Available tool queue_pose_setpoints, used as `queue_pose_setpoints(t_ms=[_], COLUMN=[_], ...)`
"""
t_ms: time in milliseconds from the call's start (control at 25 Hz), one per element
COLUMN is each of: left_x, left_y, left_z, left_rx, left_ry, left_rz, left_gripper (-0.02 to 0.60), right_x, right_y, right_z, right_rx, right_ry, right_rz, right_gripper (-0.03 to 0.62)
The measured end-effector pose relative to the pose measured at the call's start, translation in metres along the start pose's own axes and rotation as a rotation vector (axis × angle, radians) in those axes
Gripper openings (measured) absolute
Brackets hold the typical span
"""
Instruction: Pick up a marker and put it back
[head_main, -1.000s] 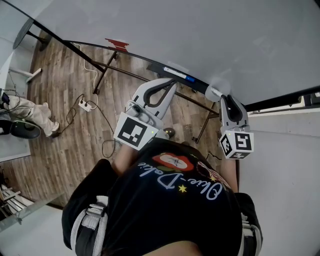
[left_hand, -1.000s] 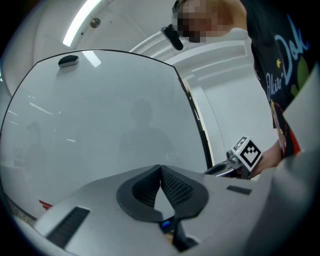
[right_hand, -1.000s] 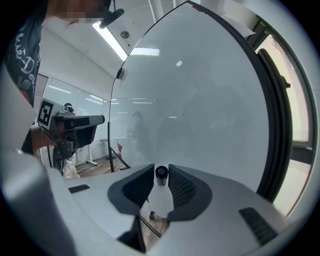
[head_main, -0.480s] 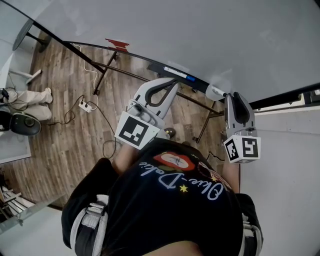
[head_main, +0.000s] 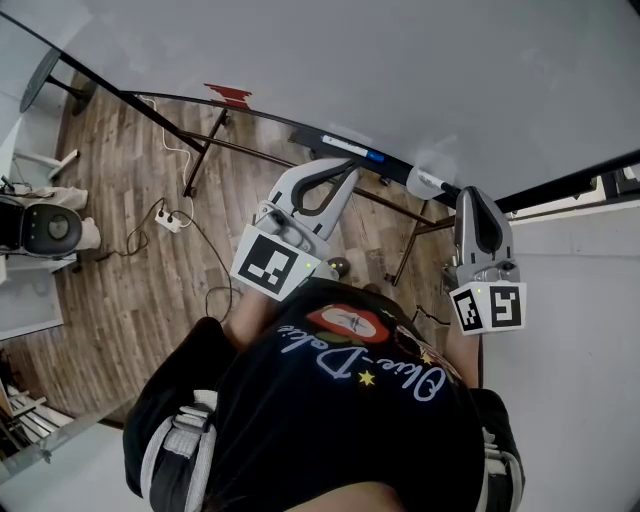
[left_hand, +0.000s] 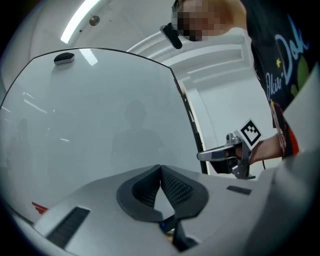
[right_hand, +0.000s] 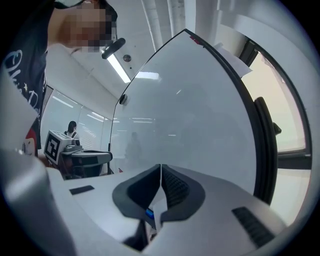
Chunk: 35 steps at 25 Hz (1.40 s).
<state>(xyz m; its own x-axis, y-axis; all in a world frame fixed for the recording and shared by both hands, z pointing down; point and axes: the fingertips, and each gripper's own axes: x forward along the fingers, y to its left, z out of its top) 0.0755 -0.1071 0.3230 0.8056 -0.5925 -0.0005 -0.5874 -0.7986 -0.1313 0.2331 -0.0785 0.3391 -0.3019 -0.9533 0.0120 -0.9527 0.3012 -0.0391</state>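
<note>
A white marker with a blue label (head_main: 352, 148) lies on the whiteboard's tray (head_main: 300, 132). A white rounded object (head_main: 424, 183) sits at the tray's right end; what it is I cannot tell. My left gripper (head_main: 347, 166) points at the tray just below the marker, and its jaws (left_hand: 160, 167) are shut with nothing in them. My right gripper (head_main: 468, 193) hovers beside the white object. Its jaws (right_hand: 161, 166) are closing and meet at the tips, with nothing between them. Both grippers face the whiteboard (left_hand: 100, 115).
A red object (head_main: 228, 95) rests at the tray's left end. A black item (left_hand: 64, 58) is stuck high on the board. The stand's legs (head_main: 205, 140) and a power strip with cables (head_main: 168, 212) are on the wooden floor. A white wall (head_main: 570, 380) is to the right.
My right gripper has shifted right and slightly toward me, away from the white object on the tray. The left gripper has stayed put.
</note>
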Motion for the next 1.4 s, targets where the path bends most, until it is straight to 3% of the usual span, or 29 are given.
queue_pose_setpoints(t_ms=[800, 1400], left_x=[0.001, -0.003], left_y=[-0.012, -0.012], left_z=[0.003, 0.001], left_rx=[0.020, -0.006], left_ry=[-0.009, -0.005], left_rz=[-0.055, -0.044], left_gripper=[0.005, 0.003], right_x=[-0.016, -0.019], right_y=[0.012, 0.008], right_z=[0.021, 0.022], right_rx=[-0.032, -0.050], right_ry=[-0.026, -0.013], right_rz=[0.004, -0.039], right_gripper=[0.000, 0.000])
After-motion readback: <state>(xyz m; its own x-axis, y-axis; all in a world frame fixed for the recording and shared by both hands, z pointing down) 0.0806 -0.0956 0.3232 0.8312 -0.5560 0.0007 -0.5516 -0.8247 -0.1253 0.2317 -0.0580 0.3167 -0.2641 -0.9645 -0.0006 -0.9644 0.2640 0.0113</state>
